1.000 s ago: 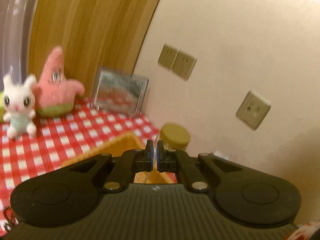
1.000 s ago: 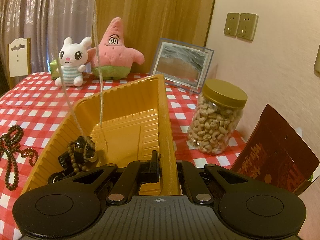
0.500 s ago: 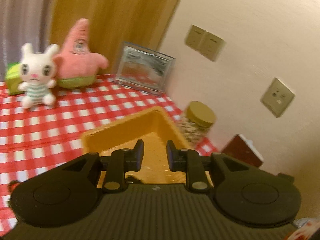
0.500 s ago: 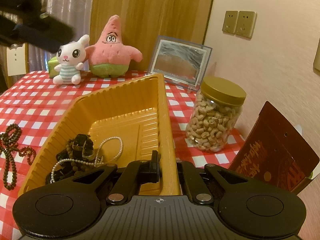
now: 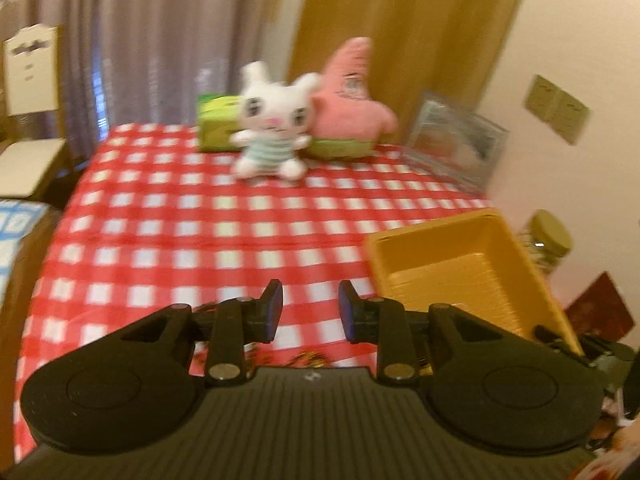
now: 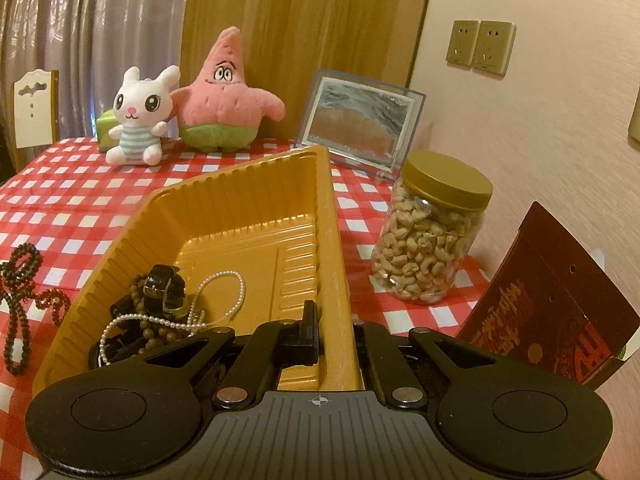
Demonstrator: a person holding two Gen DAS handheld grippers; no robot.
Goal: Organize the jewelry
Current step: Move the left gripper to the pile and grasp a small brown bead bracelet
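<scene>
A yellow plastic tray [image 6: 240, 200] sits on the red checked tablecloth; it also shows in the left wrist view [image 5: 460, 268]. In its near left corner lie a white pearl necklace [image 6: 216, 292], a black watch [image 6: 164, 284] and brown bead strings. A dark bead necklace [image 6: 20, 284] lies on the cloth left of the tray. My right gripper [image 6: 334, 332] is shut on the tray's right wall. My left gripper [image 5: 310, 312] is open and empty above the cloth, left of the tray; bits of jewelry [image 5: 308, 358] show just below it.
A white bunny plush [image 6: 138, 120], a pink starfish plush [image 6: 224, 96] and a framed picture [image 6: 360, 120] stand at the back. A jar of cashews [image 6: 432, 228] and a dark red packet [image 6: 552, 304] stand right of the tray by the wall. A chair [image 5: 28, 112] is at the left.
My left gripper opened and let the pearl necklace fall into the tray, then swung left and down over the cloth. My right gripper kept its hold on the tray.
</scene>
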